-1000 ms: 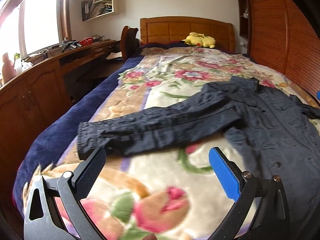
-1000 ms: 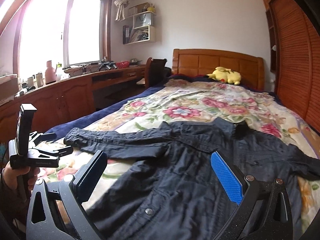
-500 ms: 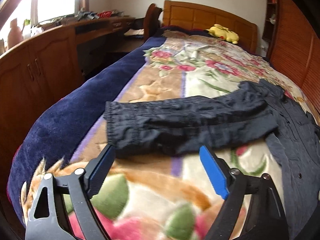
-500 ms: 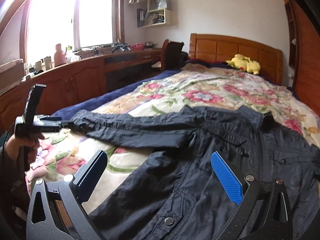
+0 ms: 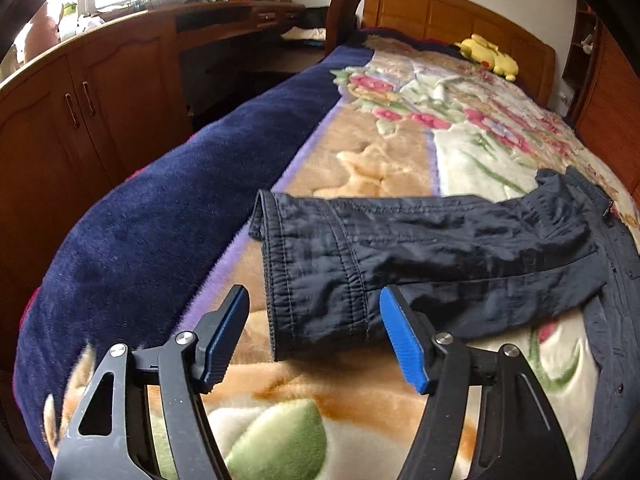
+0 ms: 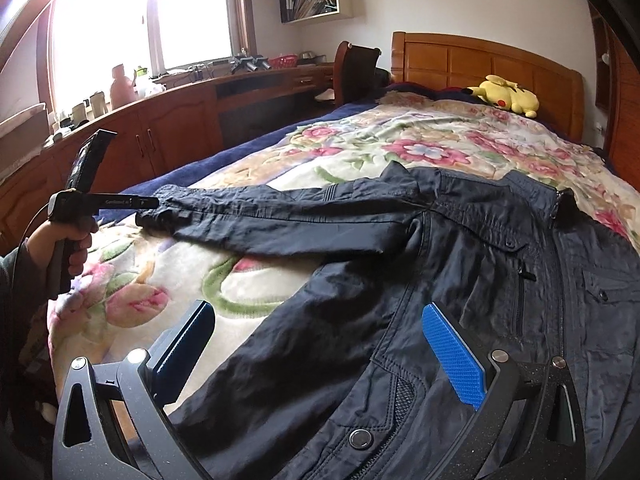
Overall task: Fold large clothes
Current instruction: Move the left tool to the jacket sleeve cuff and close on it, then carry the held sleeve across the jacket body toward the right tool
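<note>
A dark navy jacket (image 6: 460, 280) lies spread face up on the floral bedspread (image 6: 432, 136), with one sleeve (image 5: 420, 248) stretched toward the bed's left edge. My left gripper (image 5: 314, 330) is open, its jaws on either side of the sleeve's cuff (image 5: 304, 296), just short of it. It also shows in the right wrist view (image 6: 140, 202), level at the cuff. My right gripper (image 6: 316, 344) is open above the jacket's lower front, near its hem and a snap button (image 6: 359, 438).
A wooden desk and cabinets (image 6: 168, 128) run along the left of the bed. A chair (image 6: 354, 70) stands near the headboard (image 6: 488, 64). A yellow plush toy (image 6: 504, 94) lies at the bed's head. A dark blue blanket edge (image 5: 140, 232) hangs over the left side.
My left gripper has moved forward and down to the sleeve cuff, which now lies between its jaws. My right gripper has moved in lower over the jacket's front. Both stay open.
</note>
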Demonstrator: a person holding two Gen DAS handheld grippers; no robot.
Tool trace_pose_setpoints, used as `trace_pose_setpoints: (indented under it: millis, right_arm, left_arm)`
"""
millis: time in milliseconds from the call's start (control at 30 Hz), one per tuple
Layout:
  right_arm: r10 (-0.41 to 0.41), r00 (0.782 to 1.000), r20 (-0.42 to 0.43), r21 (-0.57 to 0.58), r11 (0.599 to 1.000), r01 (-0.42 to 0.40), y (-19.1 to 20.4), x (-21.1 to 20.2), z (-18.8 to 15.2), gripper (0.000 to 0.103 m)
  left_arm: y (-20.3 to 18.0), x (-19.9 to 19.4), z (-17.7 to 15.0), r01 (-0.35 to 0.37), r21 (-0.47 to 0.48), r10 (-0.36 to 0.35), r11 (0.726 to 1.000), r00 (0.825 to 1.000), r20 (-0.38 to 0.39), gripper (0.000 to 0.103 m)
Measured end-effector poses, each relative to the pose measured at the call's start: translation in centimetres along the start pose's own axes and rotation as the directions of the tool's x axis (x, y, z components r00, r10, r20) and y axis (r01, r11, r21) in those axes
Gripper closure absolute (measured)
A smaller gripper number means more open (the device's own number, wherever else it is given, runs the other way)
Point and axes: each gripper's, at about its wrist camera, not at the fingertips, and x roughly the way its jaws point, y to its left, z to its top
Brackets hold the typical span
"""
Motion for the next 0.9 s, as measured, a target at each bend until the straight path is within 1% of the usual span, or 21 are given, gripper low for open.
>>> trace_pose_setpoints:
  millis: [67,133,267,300,333,400,500,567,667,767,833,900]
  right_arm:
    - [-0.004,1.0,0.003,-0.002,1.0,0.004,0.9,0.7,0.0,0.0]
    - [-0.004,1.0,0.006,0.001,1.0,0.004,0.9,0.7,0.0,0.0]
    - [0.001,1.0,0.006,0.012,1.0,-0.002,0.7,0.9,-0.1,0.0]
    - [0.004,1.0,0.006,0.015,1.0,-0.004,0.6,0.9,-0.1,0.0]
    - [0.008,1.0,0.006,0.017,1.0,-0.008,0.6,0.9,-0.1,0.0]
    - [0.013,1.0,0.006,0.019,1.0,-0.014,0.4,1.0,0.0,0.0]
    - [0.017,1.0,0.005,0.012,1.0,-0.017,0.6,1.1,0.0,0.0]
    - [0.019,1.0,0.006,0.008,1.0,-0.019,0.6,1.1,0.1,0.0]
    - [0.024,1.0,0.013,0.005,1.0,-0.024,0.7,0.9,0.2,0.0]
    - [0.029,0.999,0.023,0.004,1.0,-0.029,0.6,0.6,0.3,0.0]
    - [0.041,0.999,0.025,0.005,0.999,-0.041,0.6,0.3,0.3,0.0]
    - [0.048,0.998,0.035,0.0,0.999,-0.048,0.6,-0.1,0.3,0.0]
  left_arm:
    - [-0.3,0.7,-0.2,-0.016,0.013,0.017,1.0,1.0,-0.018,0.034]
    - [-0.5,1.5,-0.4,-0.043,0.026,0.044,0.999,0.998,-0.04,0.034]
    - [-0.6,2.3,-0.7,-0.049,0.035,0.052,0.998,0.996,-0.067,0.034]
    - [-0.7,2.5,-0.8,-0.049,0.036,0.052,0.998,0.996,-0.07,0.035]
    - [-0.7,2.5,-0.8,-0.045,0.039,0.048,0.998,0.996,-0.072,0.038]
    - [-0.9,2.4,-0.8,-0.049,0.047,0.052,0.998,0.996,-0.07,0.04]
    - [-1.4,2.3,-0.8,-0.044,0.07,0.049,0.997,0.996,-0.071,0.052]
    - [-1.8,2.0,-0.9,-0.028,0.08,0.034,0.996,0.997,-0.073,0.069]
    - [-2.9,0.8,-0.9,-0.03,0.112,0.036,0.993,0.998,-0.049,0.081]
    - [-4.0,-0.8,-0.5,-0.028,0.132,0.029,0.991,1.0,-0.01,0.085]
    - [-5.2,-2.5,-0.1,-0.048,0.148,0.043,0.988,0.998,0.037,0.089]
    - [-6.6,-4.3,0.2,-0.045,0.178,0.03,0.983,0.996,0.087,0.091]
